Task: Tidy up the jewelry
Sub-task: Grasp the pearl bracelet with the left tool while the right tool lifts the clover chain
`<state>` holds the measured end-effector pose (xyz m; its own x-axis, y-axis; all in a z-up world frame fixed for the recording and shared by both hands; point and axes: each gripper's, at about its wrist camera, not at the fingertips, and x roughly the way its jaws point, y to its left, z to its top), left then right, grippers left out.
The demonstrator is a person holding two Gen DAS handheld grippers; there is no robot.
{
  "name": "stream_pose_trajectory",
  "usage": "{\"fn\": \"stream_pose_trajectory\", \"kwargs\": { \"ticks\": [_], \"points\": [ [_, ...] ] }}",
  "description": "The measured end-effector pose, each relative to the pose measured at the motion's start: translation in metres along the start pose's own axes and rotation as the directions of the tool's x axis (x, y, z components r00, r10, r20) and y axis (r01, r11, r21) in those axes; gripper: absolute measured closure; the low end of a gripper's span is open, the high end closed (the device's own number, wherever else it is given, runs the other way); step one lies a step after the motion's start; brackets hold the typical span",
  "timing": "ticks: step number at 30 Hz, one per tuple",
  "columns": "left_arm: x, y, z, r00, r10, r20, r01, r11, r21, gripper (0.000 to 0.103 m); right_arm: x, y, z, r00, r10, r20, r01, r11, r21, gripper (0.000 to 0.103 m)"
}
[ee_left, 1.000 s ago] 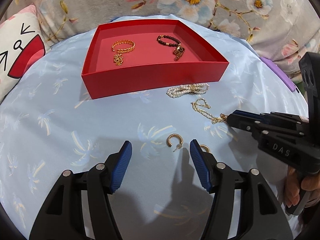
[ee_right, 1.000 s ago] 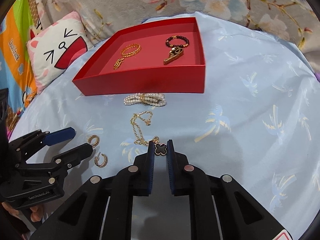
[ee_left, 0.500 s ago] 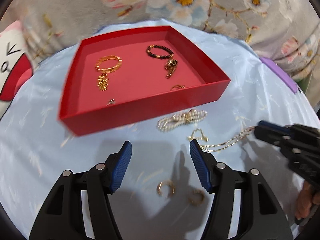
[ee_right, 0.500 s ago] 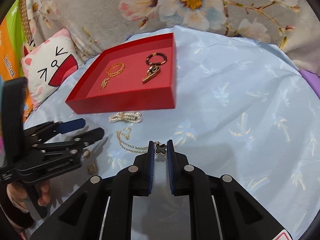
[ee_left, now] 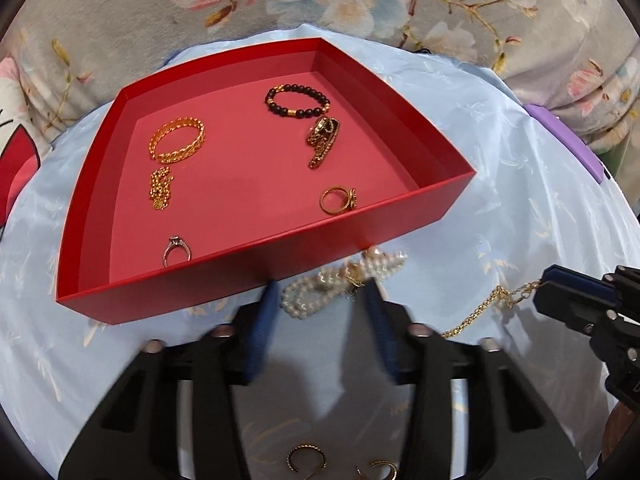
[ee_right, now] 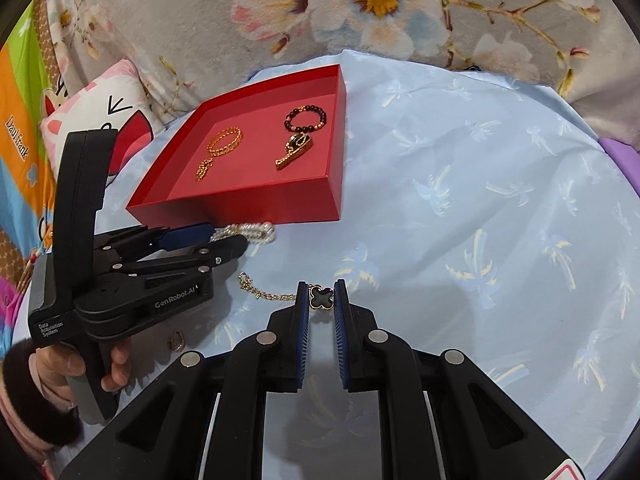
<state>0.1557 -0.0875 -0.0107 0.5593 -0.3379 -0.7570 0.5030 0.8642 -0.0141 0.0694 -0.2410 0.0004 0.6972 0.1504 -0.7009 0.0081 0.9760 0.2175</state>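
Note:
A red tray (ee_left: 240, 272) holds a gold chain bracelet (ee_left: 176, 140), a black bead bracelet (ee_left: 298, 100) and two rings. Just in front of its near wall lies a pearl strand (ee_left: 312, 296). My left gripper (ee_left: 322, 292) straddles the strand; its jaws are closing, the pearls sit between the blue pads, and I see no squeeze on them. My right gripper (ee_right: 322, 292) is shut on the black clover pendant (ee_right: 322, 298) of a gold chain necklace (ee_right: 260, 290), whose chain trails left over the cloth. The left wrist view shows that gripper (ee_left: 560, 292) at the right edge.
Two gold hoop earrings (ee_left: 306, 458) lie on the pale blue palm-print cloth (ee_right: 480, 220) under my left gripper's body. A floral blanket (ee_left: 360, 0) rises behind the tray, a cat cushion (ee_right: 100, 120) lies to the left, and a purple object (ee_left: 564, 140) sits at the right.
My left gripper moved forward from the earrings to the pearl strand by the tray, and its jaws narrowed. My right gripper kept hold of the pendant and pulled the chain out straighter.

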Motion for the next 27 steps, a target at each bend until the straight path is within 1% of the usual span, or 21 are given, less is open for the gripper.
{"fn": "stream_pose_trajectory", "kwargs": {
  "ticks": [1, 2, 9, 10, 11, 13, 18, 22, 27],
  "points": [
    [-0.001, -0.001, 0.0, 1.0, 0.004, 0.002, -0.004, 1.0, 0.007, 0.077, 0.001, 0.0, 0.0, 1.0, 0.003, -0.002, -0.003, 1.0, 0.002, 0.091],
    [-0.001, -0.002, -0.001, 1.0, -0.001, 0.002, 0.001, 1.0, 0.01, 0.082, 0.002, 0.0, 0.0, 1.0, 0.006, -0.005, -0.006, 1.0, 0.003, 0.091],
    [-0.009, -0.004, -0.008, 1.0, -0.03, 0.004, 0.03, 1.0, 0.002, 0.084, 0.0, -0.001, 0.001, 1.0, 0.009, 0.002, -0.009, 1.0, 0.01, 0.091],
    [-0.012, -0.003, -0.009, 0.999, -0.037, 0.005, 0.037, 0.999, -0.001, 0.087, -0.001, -0.001, 0.002, 1.0, 0.011, 0.005, -0.011, 1.0, 0.011, 0.091],
    [-0.015, -0.003, -0.01, 0.999, -0.041, 0.005, 0.041, 0.999, -0.003, 0.098, -0.003, -0.001, 0.003, 1.0, 0.016, 0.009, -0.016, 1.0, 0.012, 0.091],
    [-0.023, -0.001, -0.011, 0.998, -0.055, 0.006, 0.055, 0.998, -0.013, 0.099, -0.008, 0.0, 0.007, 1.0, 0.017, 0.025, -0.017, 1.0, 0.006, 0.091],
    [-0.046, 0.005, -0.01, 0.998, -0.045, 0.039, 0.045, 0.999, -0.014, 0.099, -0.028, 0.006, 0.021, 0.996, 0.035, 0.08, -0.034, 0.999, -0.012, 0.091],
    [-0.059, 0.011, -0.007, 0.997, -0.037, 0.061, 0.038, 0.999, -0.024, 0.1, -0.046, 0.012, 0.04, 0.991, 0.045, 0.13, -0.041, 0.999, -0.033, 0.091],
    [-0.078, 0.019, 0.002, 0.996, -0.043, 0.082, 0.046, 0.998, -0.032, 0.1, -0.056, 0.02, 0.066, 0.984, 0.061, 0.166, -0.052, 0.997, -0.058, 0.091]
  ]
}}
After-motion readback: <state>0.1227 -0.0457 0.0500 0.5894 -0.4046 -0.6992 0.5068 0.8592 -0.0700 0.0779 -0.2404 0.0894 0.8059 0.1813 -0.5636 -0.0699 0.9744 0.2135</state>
